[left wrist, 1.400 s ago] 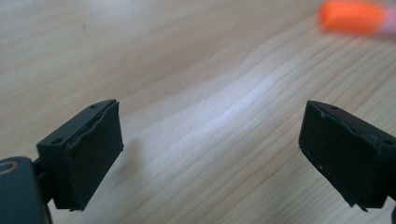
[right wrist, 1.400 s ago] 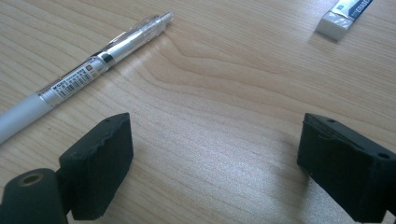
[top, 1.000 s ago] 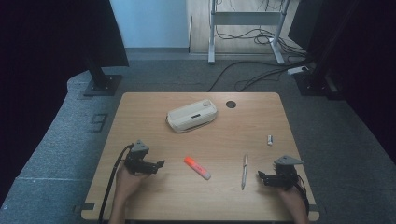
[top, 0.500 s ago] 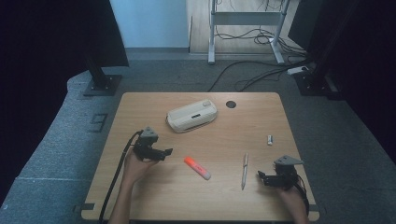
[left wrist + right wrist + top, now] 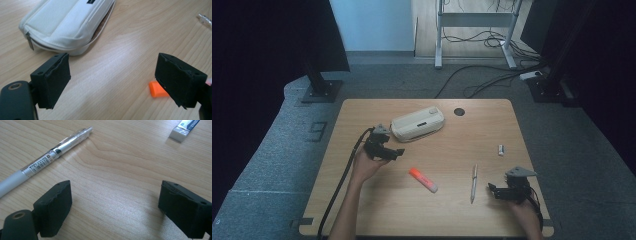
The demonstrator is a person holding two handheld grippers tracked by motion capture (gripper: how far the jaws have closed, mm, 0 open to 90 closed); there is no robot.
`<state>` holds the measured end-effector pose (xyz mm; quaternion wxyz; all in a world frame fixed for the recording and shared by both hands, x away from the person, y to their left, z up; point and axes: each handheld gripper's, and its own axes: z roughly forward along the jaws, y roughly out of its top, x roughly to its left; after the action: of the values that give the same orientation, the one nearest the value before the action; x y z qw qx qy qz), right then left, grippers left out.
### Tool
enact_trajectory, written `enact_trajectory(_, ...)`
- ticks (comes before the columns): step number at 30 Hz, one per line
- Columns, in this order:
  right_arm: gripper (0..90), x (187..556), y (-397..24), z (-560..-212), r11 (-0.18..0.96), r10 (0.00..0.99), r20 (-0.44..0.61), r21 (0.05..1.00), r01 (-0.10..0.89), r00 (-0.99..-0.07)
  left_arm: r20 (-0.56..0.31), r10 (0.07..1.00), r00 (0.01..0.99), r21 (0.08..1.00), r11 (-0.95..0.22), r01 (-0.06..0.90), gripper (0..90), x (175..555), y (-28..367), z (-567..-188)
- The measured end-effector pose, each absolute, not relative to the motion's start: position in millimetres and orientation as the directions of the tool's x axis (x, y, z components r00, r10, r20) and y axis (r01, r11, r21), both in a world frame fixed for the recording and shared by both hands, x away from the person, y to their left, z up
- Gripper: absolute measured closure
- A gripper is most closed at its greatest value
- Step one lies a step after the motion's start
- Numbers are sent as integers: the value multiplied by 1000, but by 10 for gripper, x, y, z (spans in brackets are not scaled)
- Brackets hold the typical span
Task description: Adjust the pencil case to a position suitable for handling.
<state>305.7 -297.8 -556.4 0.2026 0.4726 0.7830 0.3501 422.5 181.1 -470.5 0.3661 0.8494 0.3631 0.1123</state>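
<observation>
The left gripper (image 5: 396,152), jaws wide and empty at mid-left, nears the soft, light pouch (image 5: 417,124); pinch its zipper edge.

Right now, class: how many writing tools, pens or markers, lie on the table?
2. The orange highlighter lies near the table's middle, toward the front; the clear pen lies right of it. Any inside the white pencil case would be hidden.

White zippered pencil case (image 5: 417,124): soft, oblong, lying flat and closed on the wooden table, angled slightly, just beyond and beside the left gripper (image 5: 398,152). In the left gripper view, its zipper pull (image 5: 30,42) hangs above the left-hand jaw.
</observation>
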Motion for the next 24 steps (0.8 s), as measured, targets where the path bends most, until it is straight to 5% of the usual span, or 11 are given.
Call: enact_trajectory(24,109,3058,-2978,-5564,309,882,13,740,598,-471,-99,680,726,691,-478,542,132,4838,1395,-4586)
